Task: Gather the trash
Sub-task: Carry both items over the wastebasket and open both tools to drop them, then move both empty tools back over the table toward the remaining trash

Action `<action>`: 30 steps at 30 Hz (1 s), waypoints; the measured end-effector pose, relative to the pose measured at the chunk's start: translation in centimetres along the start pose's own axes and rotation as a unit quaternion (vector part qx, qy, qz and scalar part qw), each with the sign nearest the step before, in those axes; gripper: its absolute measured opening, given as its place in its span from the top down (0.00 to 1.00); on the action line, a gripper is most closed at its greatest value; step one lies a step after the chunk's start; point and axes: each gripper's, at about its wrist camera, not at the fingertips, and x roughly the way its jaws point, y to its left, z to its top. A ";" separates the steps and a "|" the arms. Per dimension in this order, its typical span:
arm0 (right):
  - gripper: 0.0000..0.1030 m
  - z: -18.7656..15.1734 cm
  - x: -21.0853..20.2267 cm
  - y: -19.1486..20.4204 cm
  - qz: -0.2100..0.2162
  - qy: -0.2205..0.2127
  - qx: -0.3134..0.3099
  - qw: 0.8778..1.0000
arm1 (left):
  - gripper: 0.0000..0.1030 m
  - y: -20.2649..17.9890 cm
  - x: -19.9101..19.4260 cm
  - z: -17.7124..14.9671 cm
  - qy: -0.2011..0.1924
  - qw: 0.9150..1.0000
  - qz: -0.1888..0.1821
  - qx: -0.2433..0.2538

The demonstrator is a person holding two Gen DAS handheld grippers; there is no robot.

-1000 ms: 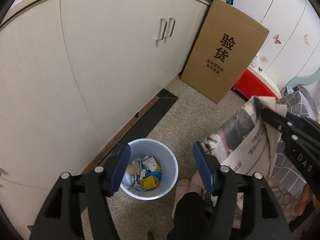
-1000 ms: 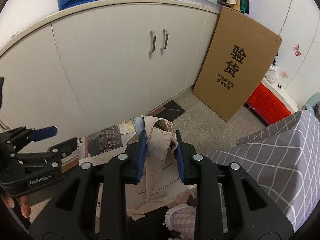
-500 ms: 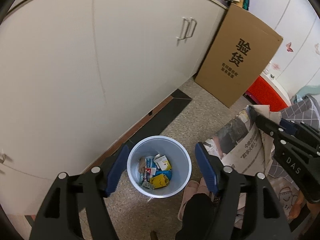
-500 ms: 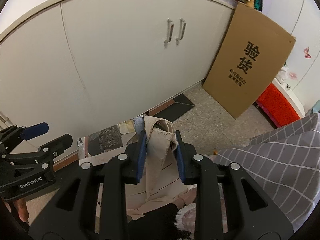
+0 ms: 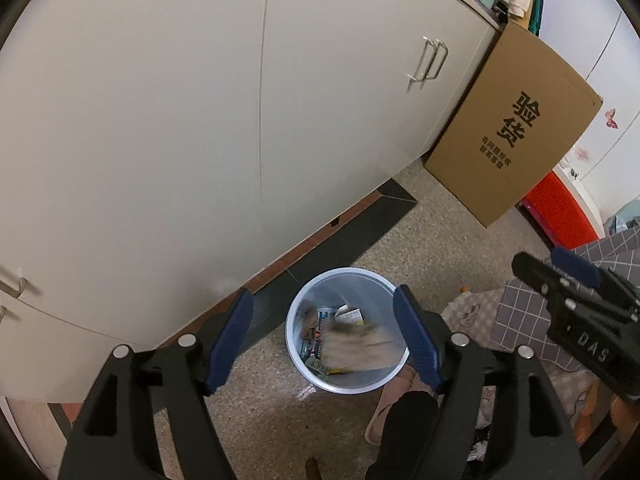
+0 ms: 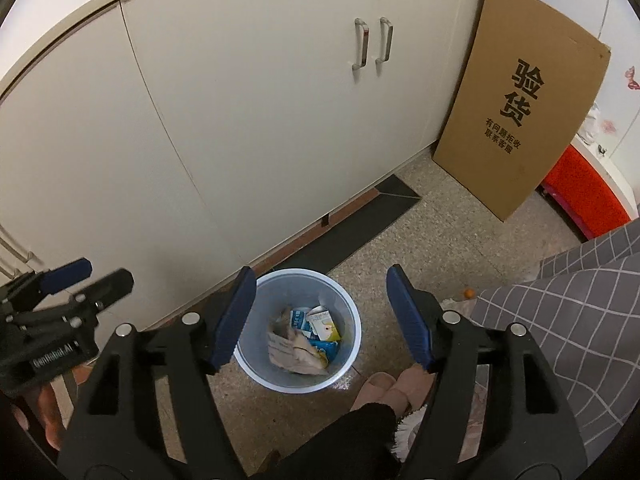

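Observation:
A pale blue trash bin [image 5: 348, 271] [image 6: 298, 272] stands on the speckled floor beside the white cabinets, holding several wrappers and cartons. A crumpled newspaper [image 5: 360, 350] [image 6: 294, 354] is inside the bin, blurred in the left wrist view as it drops. My right gripper [image 6: 320, 278] [image 5: 560, 276] hangs above the bin, its jaws opening with nothing between them. My left gripper [image 5: 322, 300] [image 6: 80, 280] is also above the bin, jaws opening and empty.
White cabinet doors [image 6: 260, 120] run along the left and back. A brown cardboard box [image 6: 520, 112] leans at the cabinet's end, with a red item [image 6: 580, 196] behind it. Grey checked bedding [image 6: 580, 300] lies at right. Pink slippers [image 6: 396, 390] and a black trouser leg are next to the bin.
The right gripper's jaws opened and let go of the newspaper, which fell into the bin. The left gripper drifted until the bin sat between its fingers.

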 end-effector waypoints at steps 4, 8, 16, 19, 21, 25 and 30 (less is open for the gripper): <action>0.35 -0.2 -1.5 -1.0 0.002 -0.005 0.012 1.000 | 0.31 -0.9 -0.5 0.3 -0.006 1.000 -0.002 0.000; 0.34 -0.4 -4.1 -2.4 0.013 -0.017 0.030 0.999 | 0.31 -2.0 -2.1 0.1 -0.014 1.000 -0.006 0.011; 0.33 -1.9 -13.9 -8.2 0.014 -0.081 0.073 0.994 | 0.30 -7.5 -7.7 0.2 -0.060 0.996 -0.023 0.056; 0.31 -3.0 -17.8 -11.3 0.002 -0.108 0.092 0.990 | 0.29 -10.7 -10.0 -0.2 -0.079 0.994 -0.039 0.065; 0.31 -4.1 -20.6 -14.0 -0.010 -0.125 0.108 0.986 | 0.29 -12.9 -11.1 -0.6 -0.083 0.992 -0.060 0.073; 0.30 -6.7 -24.6 -19.4 -0.042 -0.152 0.142 0.977 | 0.28 -19.6 -13.4 -2.1 -0.092 0.984 -0.093 0.121; 0.29 -10.6 -27.9 -27.4 -0.096 -0.167 0.198 0.961 | 0.26 -28.3 -15.8 -3.9 -0.089 0.968 -0.149 0.180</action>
